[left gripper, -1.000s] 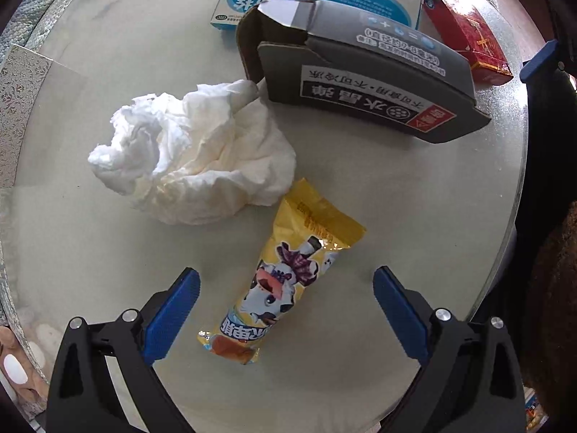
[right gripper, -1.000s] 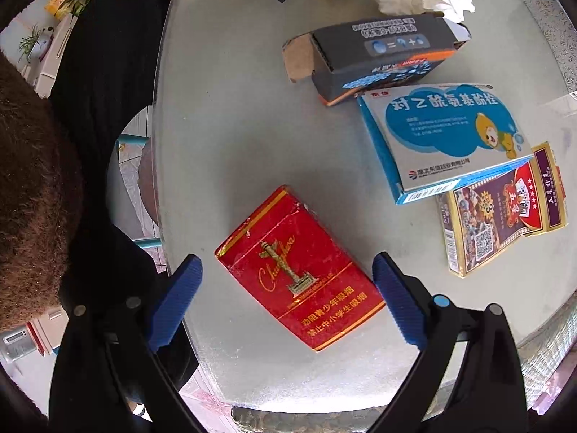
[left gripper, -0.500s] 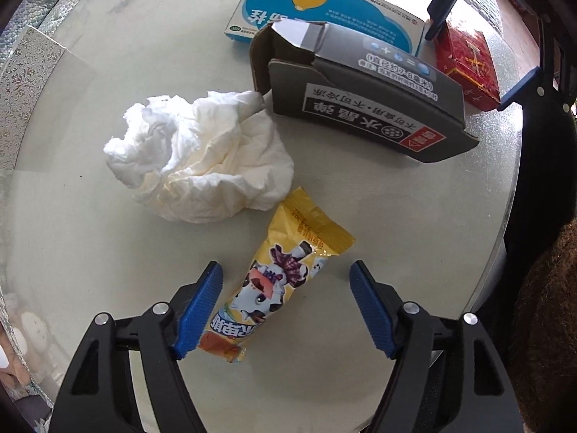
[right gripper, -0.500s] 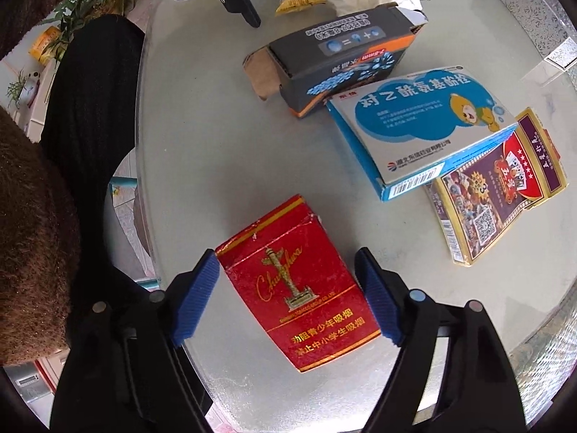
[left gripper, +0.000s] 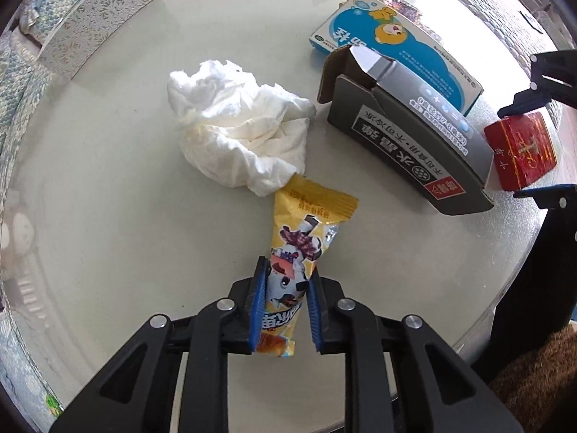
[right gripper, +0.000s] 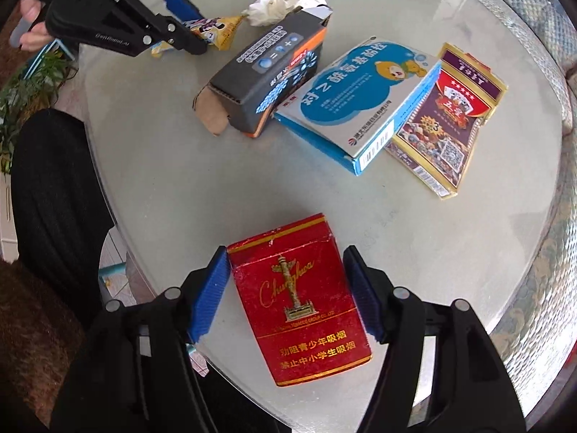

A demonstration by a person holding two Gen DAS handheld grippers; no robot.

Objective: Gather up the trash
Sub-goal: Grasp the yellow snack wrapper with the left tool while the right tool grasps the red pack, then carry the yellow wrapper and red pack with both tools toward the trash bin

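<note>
My left gripper [left gripper: 287,267] points down at the glass table [left gripper: 108,234] and is shut on the lower end of a yellow snack wrapper [left gripper: 306,223] with a cartoon cow. The wrapper's top end touches a crumpled white tissue [left gripper: 238,133]. In the right wrist view, the left gripper [right gripper: 194,27] holds the wrapper [right gripper: 220,29] at the far left. My right gripper [right gripper: 285,252] straddles a red cigarette pack [right gripper: 299,306]. Its jaws are closing, with the blue pads [right gripper: 209,292] right beside the pack's sides.
A grey open-ended carton [right gripper: 267,72], a blue medicine box [right gripper: 360,101] and a playing-card box [right gripper: 450,119] lie across the table's middle. The person's dark-clothed leg [right gripper: 54,198] is at the near-left edge, and a hand [right gripper: 30,36] holds the left gripper.
The left jaws closed from wide open onto the snack wrapper and rolled. The right jaws narrowed around the red pack, and that gripper also rolled.
</note>
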